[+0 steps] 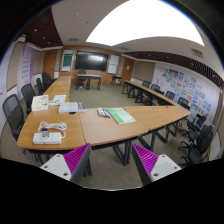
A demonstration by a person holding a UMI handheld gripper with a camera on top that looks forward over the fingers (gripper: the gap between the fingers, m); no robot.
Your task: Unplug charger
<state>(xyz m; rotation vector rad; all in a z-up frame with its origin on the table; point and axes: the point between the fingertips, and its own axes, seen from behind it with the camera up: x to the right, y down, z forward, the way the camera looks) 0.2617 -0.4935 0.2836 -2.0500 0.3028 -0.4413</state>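
My gripper [112, 163] is open and empty, with its magenta pads [75, 158] wide apart, held above the grey floor in front of a wooden table [100, 128]. On the table's left near end lie a white power strip [46, 139] and a coiled white charger cable [52, 127]. They are ahead of and to the left of my left finger, well apart from it. I cannot tell whether the charger is plugged in.
Green papers [121, 116] lie on the table's right part. White boxes [69, 106] sit further back on the left. Black office chairs [13, 110] line both sides of the U-shaped tables. A dark screen [90, 60] hangs on the far wall.
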